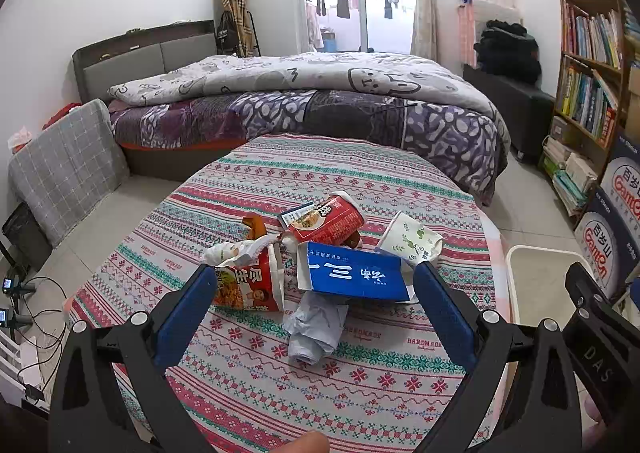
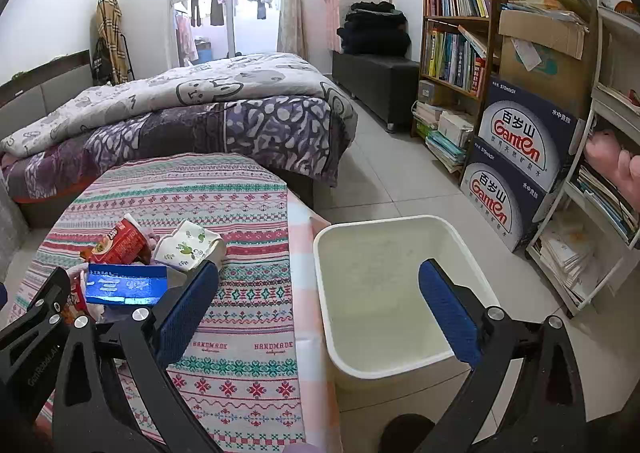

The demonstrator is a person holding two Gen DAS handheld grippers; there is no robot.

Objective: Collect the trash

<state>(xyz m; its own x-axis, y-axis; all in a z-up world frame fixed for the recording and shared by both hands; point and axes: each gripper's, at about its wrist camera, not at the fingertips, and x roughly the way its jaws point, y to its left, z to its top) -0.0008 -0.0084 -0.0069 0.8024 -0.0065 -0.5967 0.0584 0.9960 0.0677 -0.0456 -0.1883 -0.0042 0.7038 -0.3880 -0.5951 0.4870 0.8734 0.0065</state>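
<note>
Blue carton [image 1: 354, 279] partly hides red cup [image 1: 328, 223]; bin [image 2: 400, 363] seemingly empty.

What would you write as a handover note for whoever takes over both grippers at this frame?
Left gripper: open, empty, above the trash pile.
Right gripper: open, empty, over the table edge and the bin.
Trash, all on the table: blue carton, red cup, noodle cup, printed paper cup, crumpled grey paper.
White bin stands on the floor beside the table; nothing shows inside.
Done: nothing binned.
Left: pick up every piece and drop it in.
</note>
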